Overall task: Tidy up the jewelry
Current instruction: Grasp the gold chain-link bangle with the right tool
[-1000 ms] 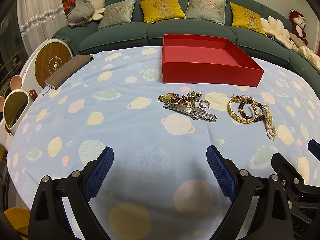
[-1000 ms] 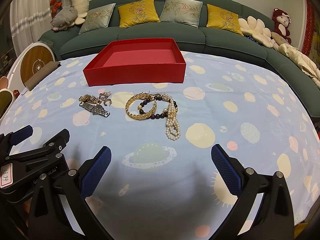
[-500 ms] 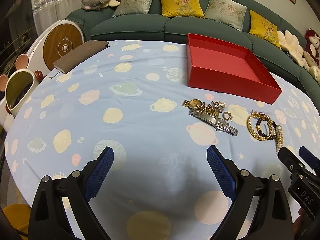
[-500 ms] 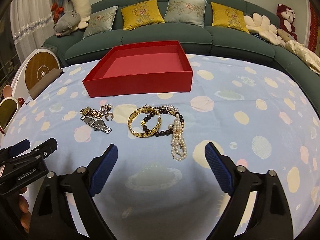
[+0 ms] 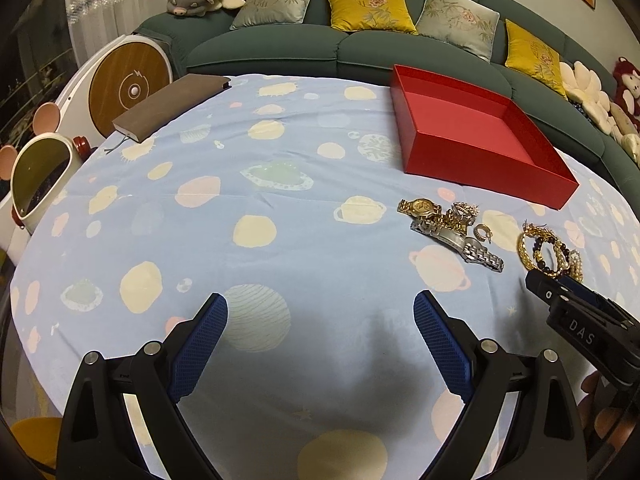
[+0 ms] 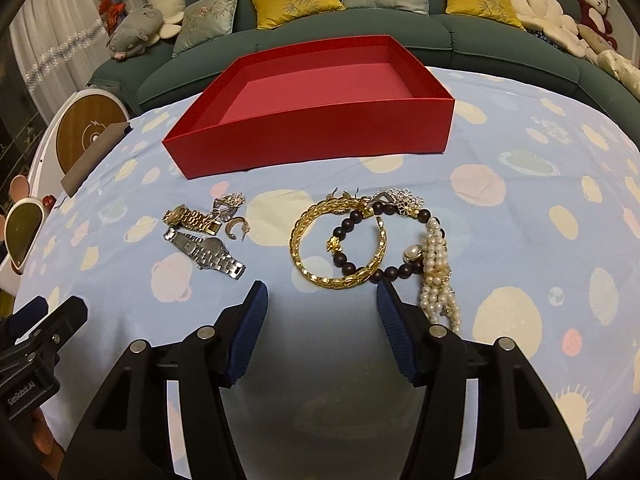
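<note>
So compared with a second ago, our right gripper (image 6: 320, 310) has come in much closer to the jewelry and its jaws are narrowing as we look, though nothing sits between the pads yet, so it's still released. The gold bangle (image 6: 338, 240) used to be well ahead of the fingertips; now the tips sit just short of its near edge. Our left gripper (image 5: 320, 334) has swung off to the side, so the pile that was dead ahead now sits off to its right. Its jaws are spread wide over bare cloth, gripping nothing.

The jewelry itself lies on the planet-print tablecloth (image 6: 520, 208) in 2 clumps, just in front of the red box (image 6: 312, 120), which holds nothing we can see. Left clump: a gold watch (image 6: 188, 218), a silver watch (image 6: 204, 254) and some small silvery bits we can't make out. Right clump: the braided gold bangle overlapping a dark bead bracelet (image 6: 352, 268), with a pearl strand (image 6: 438, 276) draped along the right side and a flowery silver piece (image 6: 404, 200) at the top.
</note>
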A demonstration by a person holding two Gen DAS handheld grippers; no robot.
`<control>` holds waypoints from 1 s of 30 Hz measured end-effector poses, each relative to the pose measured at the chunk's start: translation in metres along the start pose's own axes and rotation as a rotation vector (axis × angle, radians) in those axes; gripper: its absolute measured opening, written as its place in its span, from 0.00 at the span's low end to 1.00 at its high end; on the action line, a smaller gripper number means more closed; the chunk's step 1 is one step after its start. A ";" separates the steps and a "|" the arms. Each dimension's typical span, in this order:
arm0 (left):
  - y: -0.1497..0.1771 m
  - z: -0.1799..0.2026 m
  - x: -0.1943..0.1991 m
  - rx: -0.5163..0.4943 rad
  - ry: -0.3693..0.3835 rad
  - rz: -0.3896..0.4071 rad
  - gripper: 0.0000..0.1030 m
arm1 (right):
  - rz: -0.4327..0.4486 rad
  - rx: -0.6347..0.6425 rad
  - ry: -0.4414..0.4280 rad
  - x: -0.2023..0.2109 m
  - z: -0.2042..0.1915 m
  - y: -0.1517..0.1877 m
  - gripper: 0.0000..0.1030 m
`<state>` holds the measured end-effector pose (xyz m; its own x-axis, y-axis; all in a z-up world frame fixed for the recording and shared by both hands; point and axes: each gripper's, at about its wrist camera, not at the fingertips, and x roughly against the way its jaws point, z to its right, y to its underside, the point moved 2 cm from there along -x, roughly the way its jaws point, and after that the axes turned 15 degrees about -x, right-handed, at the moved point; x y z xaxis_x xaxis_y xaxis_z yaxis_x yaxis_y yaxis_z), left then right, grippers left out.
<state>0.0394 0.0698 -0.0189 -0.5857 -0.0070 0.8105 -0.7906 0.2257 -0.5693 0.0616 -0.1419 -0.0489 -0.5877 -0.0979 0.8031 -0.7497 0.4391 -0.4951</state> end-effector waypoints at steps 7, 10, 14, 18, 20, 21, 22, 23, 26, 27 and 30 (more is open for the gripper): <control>0.002 -0.002 -0.002 0.009 0.023 -0.011 0.89 | 0.025 0.035 0.013 -0.010 -0.008 -0.009 0.42; 0.001 0.001 -0.001 0.002 0.030 -0.010 0.89 | 0.035 0.053 0.021 -0.014 -0.010 -0.012 0.37; 0.000 0.004 -0.002 0.004 0.043 -0.013 0.89 | 0.029 0.056 0.018 -0.017 -0.011 -0.017 0.41; 0.000 0.007 -0.002 0.010 0.059 -0.014 0.89 | 0.031 0.050 0.020 -0.020 -0.016 -0.020 0.47; -0.001 0.010 -0.002 0.007 0.059 -0.014 0.89 | 0.042 0.060 0.033 -0.026 -0.021 -0.024 0.47; -0.001 0.011 -0.002 0.003 0.057 -0.014 0.89 | 0.047 0.063 0.040 -0.029 -0.023 -0.025 0.47; -0.001 0.012 -0.003 0.001 0.056 -0.016 0.89 | 0.053 0.069 0.049 -0.032 -0.025 -0.027 0.48; -0.001 0.012 -0.004 0.000 0.057 -0.018 0.89 | 0.055 0.077 0.059 -0.034 -0.027 -0.028 0.48; -0.002 0.013 -0.006 0.012 0.069 -0.028 0.89 | 0.063 0.071 0.066 -0.039 -0.030 -0.035 0.52; -0.003 0.014 -0.007 0.016 0.076 -0.030 0.89 | 0.062 0.060 0.060 -0.041 -0.030 -0.037 0.58; -0.006 0.017 -0.008 0.017 0.090 -0.032 0.89 | 0.064 0.049 0.074 -0.048 -0.033 -0.044 0.54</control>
<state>0.0458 0.0517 -0.0245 -0.5422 0.0737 0.8370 -0.8120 0.2100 -0.5445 0.1324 -0.1271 -0.0545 -0.6119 -0.0038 0.7909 -0.7267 0.3975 -0.5603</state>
